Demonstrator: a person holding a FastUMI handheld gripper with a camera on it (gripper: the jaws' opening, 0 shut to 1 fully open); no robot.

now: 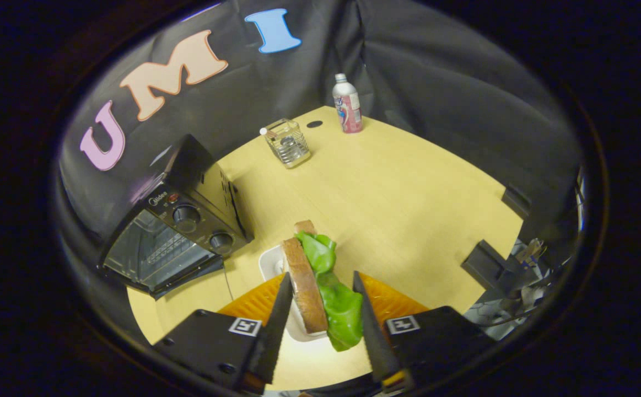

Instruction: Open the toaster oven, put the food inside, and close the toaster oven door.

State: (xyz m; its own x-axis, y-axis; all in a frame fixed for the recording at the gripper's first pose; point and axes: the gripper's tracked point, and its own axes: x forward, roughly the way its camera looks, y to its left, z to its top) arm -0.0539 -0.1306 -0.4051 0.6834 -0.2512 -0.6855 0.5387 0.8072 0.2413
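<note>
Claw-mounted fisheye, high and steeply downward over sandwich [320,284], table [408,209], toaster oven [179,220].

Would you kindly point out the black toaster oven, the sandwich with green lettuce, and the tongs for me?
Black toaster oven [188,218]: gripper view, on its knob panel.
Sandwich with green lettuce [305,281]: gripper view, on the brown bread slice, between the fingers.
Tongs [320,281]: gripper view, midway between the fingertips flanking the sandwich.

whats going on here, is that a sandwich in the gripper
Yes. A hand-held gripper has its two fingers around a sandwich of brown bread and green lettuce, above a white dish on an orange mat. Whether both fingers press on it is hard to tell. The toaster oven sits off to one side on the wooden table. A bottle and a glass holder stand at the table's far end.
</note>
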